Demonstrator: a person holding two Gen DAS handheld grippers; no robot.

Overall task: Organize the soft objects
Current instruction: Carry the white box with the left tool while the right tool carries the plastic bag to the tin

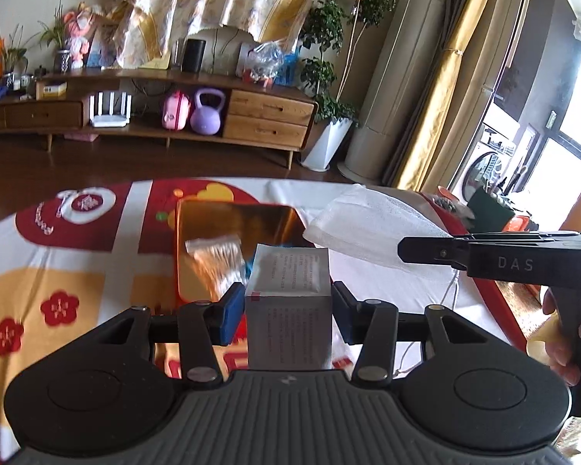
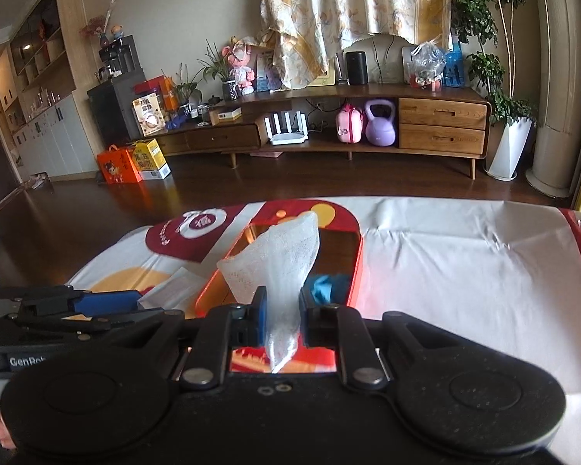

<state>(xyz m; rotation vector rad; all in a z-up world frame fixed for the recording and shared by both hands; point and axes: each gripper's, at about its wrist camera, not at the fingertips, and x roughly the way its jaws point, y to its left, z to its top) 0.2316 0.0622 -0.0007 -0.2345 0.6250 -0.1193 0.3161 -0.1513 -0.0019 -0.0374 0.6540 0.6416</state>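
Left gripper (image 1: 288, 312) is clamped on a small white printed cardboard box (image 1: 288, 310), blue pads (image 1: 231, 312) pressing both sides; box sits lower centre of the left wrist frame, held upright above the table. Right gripper (image 2: 282, 319) is pinched tight on a white gauzy mesh cloth pack (image 2: 277, 259), which fans out upward from the jaws at centre of the right wrist frame. I see the same pack (image 1: 362, 224) in the left view at centre right, sticking out past the right gripper's black finger (image 1: 426, 250).

Below both loads lies a shiny orange-red rectangular tray (image 2: 335, 250) with a mirror-like bottom. Inside it: a clear bundle of cotton swabs (image 1: 215, 254) in the left view, and a crumpled blue soft item (image 2: 327, 286) in the right view, just right of the jaws.

Tray rests on a white tablecloth with red and yellow festive print (image 1: 58, 271). A hand (image 1: 565, 333) grips the right tool's handle at right edge of the left frame.

Background, upper half: long wooden TV cabinet (image 2: 441, 124) with a purple kettlebell (image 2: 379, 124) on its shelf.
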